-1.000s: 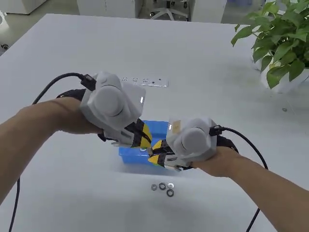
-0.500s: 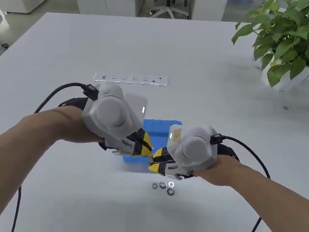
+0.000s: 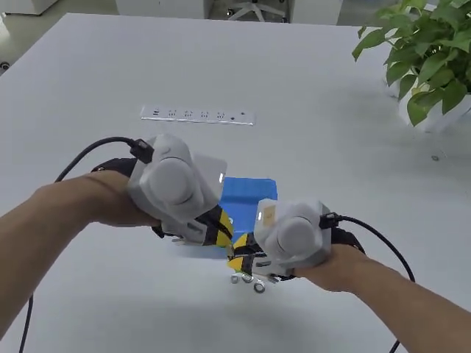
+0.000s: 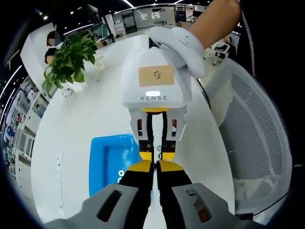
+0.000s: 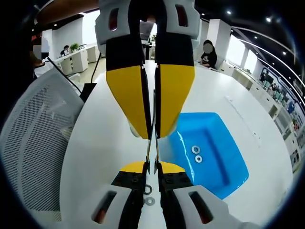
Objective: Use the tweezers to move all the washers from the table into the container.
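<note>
Head view, table [image 3: 331, 169]: it is carrying everything, and both grippers are working over its near part.
container [image 3: 250, 188]: this blue tray is lying just behind the grippers. In the right gripper view, two washers [image 5: 195, 150] are already resting on its floor.
left gripper [image 4: 155, 167]: its jaws are pressing together on the upper part of the tweezers.
right gripper [image 5: 152, 168]: it is facing the left one tip to tip. Its jaws are standing close around the lower part of the tweezers and seem to be squeezing it.
tweezers [image 5: 151, 150]: the long axis is running from one gripper to the other, and the point is dipping toward the table.
washers [image 3: 259, 287]: a small group is lying just past the point of the tweezers, on the side away from the container and partly under the right gripper, which is the nearer one. I am judging that the coming move is a short lowering, not a reach sideways.
change: one second ago the grippers were hanging over the near part of the container and the washers were lying clear in front of them. Now the pair is sitting closer to the person, more of the container is showing, and the washers are half covered. The camera is also shifting a little.
</note>
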{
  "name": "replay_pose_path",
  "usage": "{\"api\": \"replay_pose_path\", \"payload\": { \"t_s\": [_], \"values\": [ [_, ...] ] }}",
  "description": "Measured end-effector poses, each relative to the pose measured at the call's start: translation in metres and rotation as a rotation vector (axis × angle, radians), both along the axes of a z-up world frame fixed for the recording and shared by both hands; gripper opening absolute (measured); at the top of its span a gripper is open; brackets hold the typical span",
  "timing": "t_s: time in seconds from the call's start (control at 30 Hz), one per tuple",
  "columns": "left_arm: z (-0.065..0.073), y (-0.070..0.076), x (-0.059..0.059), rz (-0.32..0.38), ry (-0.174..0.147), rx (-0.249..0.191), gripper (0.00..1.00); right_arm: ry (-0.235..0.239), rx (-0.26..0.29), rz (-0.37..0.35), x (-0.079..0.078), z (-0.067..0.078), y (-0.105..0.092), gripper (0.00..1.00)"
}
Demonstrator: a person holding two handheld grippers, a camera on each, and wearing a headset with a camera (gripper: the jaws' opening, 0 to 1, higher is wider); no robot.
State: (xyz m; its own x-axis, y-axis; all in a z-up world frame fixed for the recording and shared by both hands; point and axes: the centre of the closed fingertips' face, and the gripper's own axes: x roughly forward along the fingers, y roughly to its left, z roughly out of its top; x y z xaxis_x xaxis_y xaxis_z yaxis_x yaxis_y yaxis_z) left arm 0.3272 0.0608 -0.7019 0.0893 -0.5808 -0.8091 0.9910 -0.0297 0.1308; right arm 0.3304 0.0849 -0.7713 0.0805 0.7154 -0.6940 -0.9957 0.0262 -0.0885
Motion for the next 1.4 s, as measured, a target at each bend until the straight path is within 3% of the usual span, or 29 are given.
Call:
{"api": "replay_pose_path", "payload": {
  "t_s": [0.67,1.4],
  "values": [
    [-0.014,-0.003,-0.008,-0.012,0.036,0.008,0.06,0.040,-0.003,-0.012,-0.011,-0.014,-0.002,0.11],
    [-0.023,-0.006,-0.012,-0.024,0.051,0.017,0.06,0.061,-0.002,-0.020,-0.016,-0.020,-0.003,0.12]
  ]
}}
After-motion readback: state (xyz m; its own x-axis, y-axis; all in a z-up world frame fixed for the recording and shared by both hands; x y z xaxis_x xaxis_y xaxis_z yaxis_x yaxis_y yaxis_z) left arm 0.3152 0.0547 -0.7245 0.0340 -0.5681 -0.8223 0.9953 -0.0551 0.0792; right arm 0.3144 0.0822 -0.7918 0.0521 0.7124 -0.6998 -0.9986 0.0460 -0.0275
